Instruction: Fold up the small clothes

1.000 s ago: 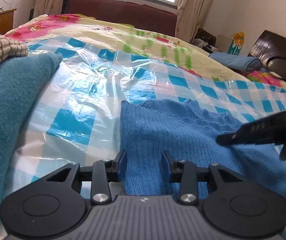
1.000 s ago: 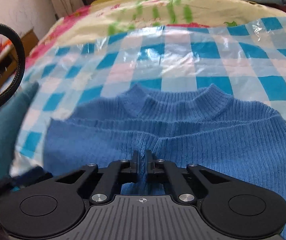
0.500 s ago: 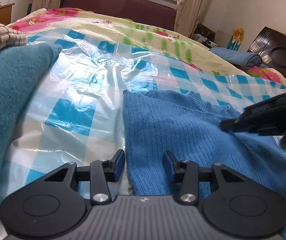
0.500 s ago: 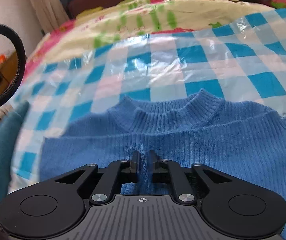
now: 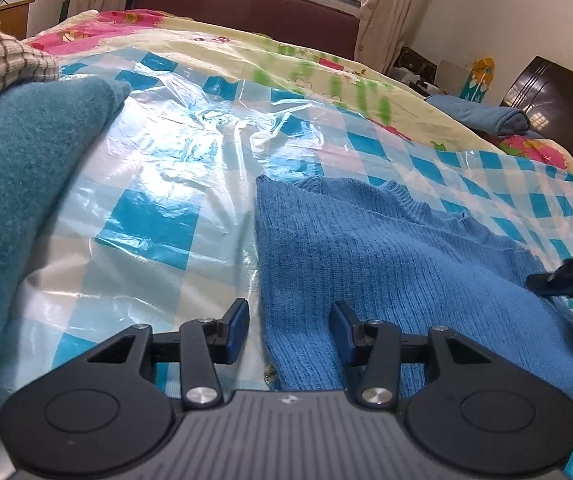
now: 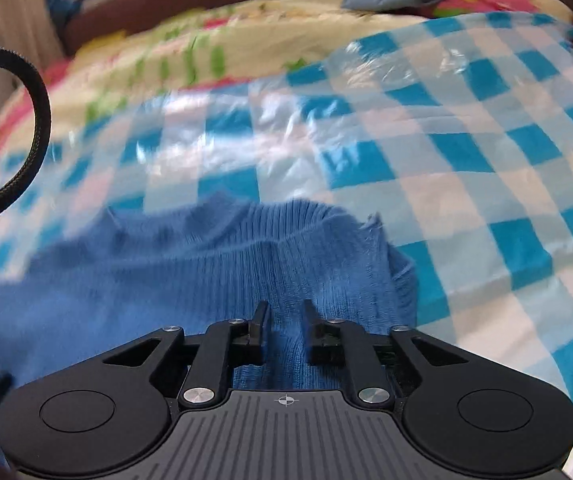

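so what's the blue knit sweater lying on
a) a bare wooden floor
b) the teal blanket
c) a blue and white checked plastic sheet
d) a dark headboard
c: the blue knit sweater lies flat on the checked plastic sheet spread over the bed, apart from the teal blanket.

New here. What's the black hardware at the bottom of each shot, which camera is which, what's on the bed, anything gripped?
No robot arm: a person carries a two-finger gripper in each hand, with a fisheye camera on each looking along its fingers. One picture is from the left gripper, the other from the right gripper. A blue knit sweater lies on a blue-checked plastic sheet over the bed, with a teal garment at the left. The left jaws stand open over the sweater's edge. The right jaws are opening, sweater between them, not pinched.
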`<state>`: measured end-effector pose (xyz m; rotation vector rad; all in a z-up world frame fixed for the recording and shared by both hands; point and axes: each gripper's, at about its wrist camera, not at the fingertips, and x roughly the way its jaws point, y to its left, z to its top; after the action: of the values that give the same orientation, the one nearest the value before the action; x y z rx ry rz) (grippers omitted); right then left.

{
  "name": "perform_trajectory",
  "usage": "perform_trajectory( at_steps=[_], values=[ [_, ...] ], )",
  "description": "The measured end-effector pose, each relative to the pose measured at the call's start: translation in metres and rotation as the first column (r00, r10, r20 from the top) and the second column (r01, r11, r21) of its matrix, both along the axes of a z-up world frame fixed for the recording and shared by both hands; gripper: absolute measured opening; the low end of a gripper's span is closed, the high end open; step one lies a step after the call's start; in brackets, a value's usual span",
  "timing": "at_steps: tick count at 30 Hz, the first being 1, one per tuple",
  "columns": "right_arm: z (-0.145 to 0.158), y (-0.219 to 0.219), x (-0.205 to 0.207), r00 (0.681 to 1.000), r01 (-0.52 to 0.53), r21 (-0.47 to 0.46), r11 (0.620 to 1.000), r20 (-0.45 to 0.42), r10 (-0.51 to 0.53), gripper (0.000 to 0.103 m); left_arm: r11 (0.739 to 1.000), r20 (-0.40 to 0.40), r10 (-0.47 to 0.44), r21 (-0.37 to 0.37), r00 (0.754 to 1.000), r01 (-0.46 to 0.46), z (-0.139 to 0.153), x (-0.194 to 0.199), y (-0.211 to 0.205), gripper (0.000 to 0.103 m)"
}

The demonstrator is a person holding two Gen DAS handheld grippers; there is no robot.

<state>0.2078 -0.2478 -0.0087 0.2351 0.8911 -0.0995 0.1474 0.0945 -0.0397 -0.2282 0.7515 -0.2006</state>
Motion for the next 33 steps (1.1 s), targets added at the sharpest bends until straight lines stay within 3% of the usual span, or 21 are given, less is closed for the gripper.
perform_trajectory(
  at_steps=[4,7,10,13,15,18,23,28,33],
  values=[
    [0.019,-0.002,-0.029,0.999,-0.007,-0.035,0.999,0.038,0.008,0.021,1.0,0.014,0.005,-0.005,1.0,-0.005,0.004,-0.004,0.003,0.05],
    [0.023,0.004,-0.05,0.998,-0.051,-0.007,0.999,0.046,0.051,0.021,0.999,0.007,0.012,-0.037,1.0,-0.012,0.006,-0.008,0.009,0.05],
    [0.01,0.024,-0.055,0.992,-0.123,-0.046,0.991,0.01,0.123,0.021,0.999,0.0,0.027,-0.033,1.0,-0.027,0.008,-0.013,0.011,0.05],
    [-0.008,0.029,-0.05,0.992,-0.122,-0.047,0.991,-0.038,0.12,0.022,0.999,-0.004,0.034,-0.011,0.999,-0.034,0.01,-0.019,0.01,0.05],
    [-0.002,0.026,-0.053,0.996,-0.093,-0.015,0.996,-0.015,0.093,0.025,0.999,-0.003,0.045,-0.012,0.999,-0.045,0.013,-0.026,0.01,0.05],
    [0.016,0.032,-0.061,0.988,-0.144,0.026,0.989,0.055,0.142,0.025,0.995,-0.036,0.066,-0.068,0.997,-0.068,0.014,-0.035,0.014,0.051],
    [0.022,0.059,-0.054,0.972,-0.227,0.034,0.973,0.064,0.225,0.026,0.998,-0.045,0.046,-0.044,0.998,-0.048,0.015,-0.043,0.003,0.051],
    [0.025,0.084,-0.043,0.955,-0.297,0.124,0.947,0.06,0.292,0.027,0.994,-0.091,0.059,-0.091,0.994,-0.067,0.013,-0.052,0.004,0.053],
    [0.03,0.139,-0.013,0.917,-0.397,0.093,0.913,0.012,0.398,0.038,0.987,-0.118,0.077,-0.133,0.99,-0.093,0.011,-0.06,0.004,0.057]
  ],
)
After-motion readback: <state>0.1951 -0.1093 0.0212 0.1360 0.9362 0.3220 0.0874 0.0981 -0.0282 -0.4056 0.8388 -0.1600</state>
